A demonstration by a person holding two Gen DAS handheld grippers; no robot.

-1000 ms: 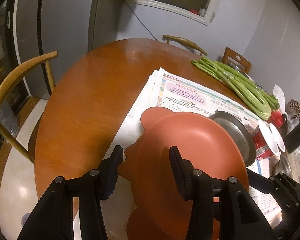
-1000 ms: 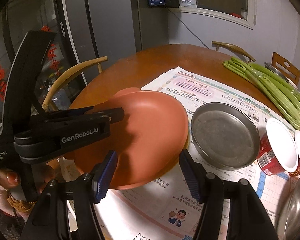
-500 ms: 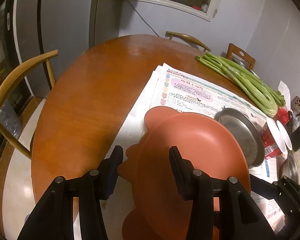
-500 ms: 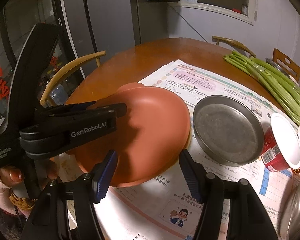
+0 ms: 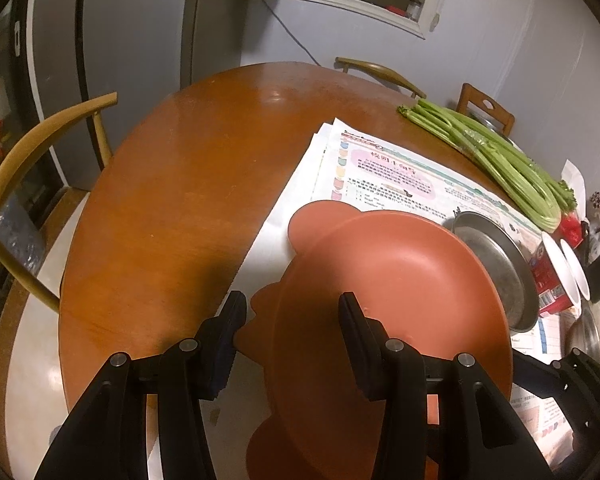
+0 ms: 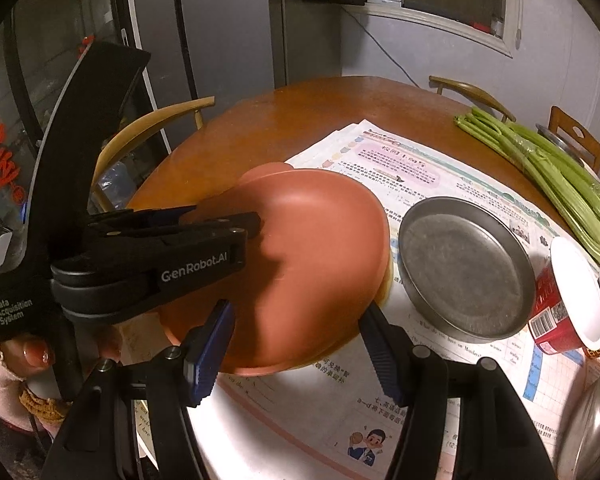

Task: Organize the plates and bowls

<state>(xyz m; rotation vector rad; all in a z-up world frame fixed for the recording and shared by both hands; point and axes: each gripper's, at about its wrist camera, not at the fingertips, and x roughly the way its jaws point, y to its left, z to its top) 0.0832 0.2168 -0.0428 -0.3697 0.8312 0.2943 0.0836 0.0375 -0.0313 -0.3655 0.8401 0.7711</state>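
A terracotta plate with scalloped ears (image 5: 392,280) (image 6: 312,248) lies on the newspaper, with a yellowish rim of another dish showing under its right edge in the right wrist view. My left gripper (image 5: 290,308) (image 6: 204,236) is open, its fingers straddling the plate's near-left rim, one over the plate, one outside it. My right gripper (image 6: 296,344) is open and empty, hovering at the plate's near edge. A shallow metal plate (image 6: 464,268) (image 5: 496,268) lies just right of the terracotta plate.
Newspaper sheets (image 5: 380,176) cover the right part of the round wooden table (image 5: 188,184). Celery stalks (image 6: 548,172) lie at the back right. Red paper cups (image 6: 564,308) lie on their sides right of the metal plate. A metal bowl (image 6: 596,424) is at lower right. Chairs (image 5: 28,160) surround the table.
The terracotta plate has come down from a tilt and sits lower and flatter on the newspaper. Both grippers stay open and have shifted only slightly.
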